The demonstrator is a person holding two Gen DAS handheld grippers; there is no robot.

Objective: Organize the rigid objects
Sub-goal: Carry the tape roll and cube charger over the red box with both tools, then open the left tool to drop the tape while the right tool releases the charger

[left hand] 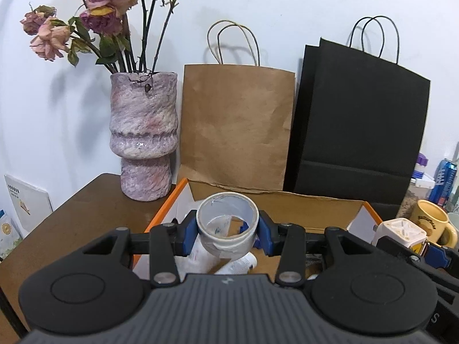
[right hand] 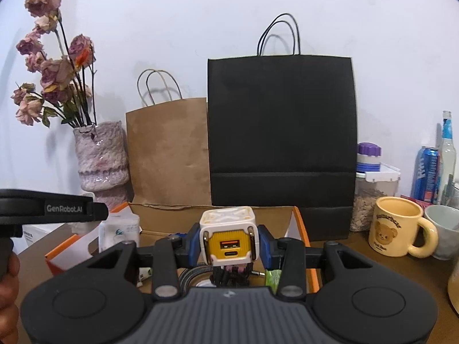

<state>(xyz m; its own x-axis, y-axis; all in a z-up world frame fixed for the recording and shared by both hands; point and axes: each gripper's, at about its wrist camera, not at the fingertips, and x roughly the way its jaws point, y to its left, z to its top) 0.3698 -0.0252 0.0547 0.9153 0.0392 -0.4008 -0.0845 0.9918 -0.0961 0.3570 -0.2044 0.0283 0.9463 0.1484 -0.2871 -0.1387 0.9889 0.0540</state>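
Left wrist view: the left gripper (left hand: 228, 233) is clamping its jaws on a roll of tape (left hand: 228, 223) above the open cardboard box (left hand: 315, 200) on the counter (left hand: 86, 203).

Right wrist view: the right gripper (right hand: 229, 243) is gripping a white and yellow charger cube (right hand: 229, 233) over the same box.

Bystanders along the wall, placed by the black paper bag

The black paper bag (right hand: 282, 140) stands against the white wall; a brown paper bag (right hand: 169, 154) touches its left side, and further left a mottled pink vase (right hand: 100, 160) holds dried roses (right hand: 54, 66). Right of the black bag sit a purple-lidded jar (right hand: 368, 154), a yellow bear mug (right hand: 397, 226) and a blue can (right hand: 427, 172) on the worktop (left hand: 86, 209).
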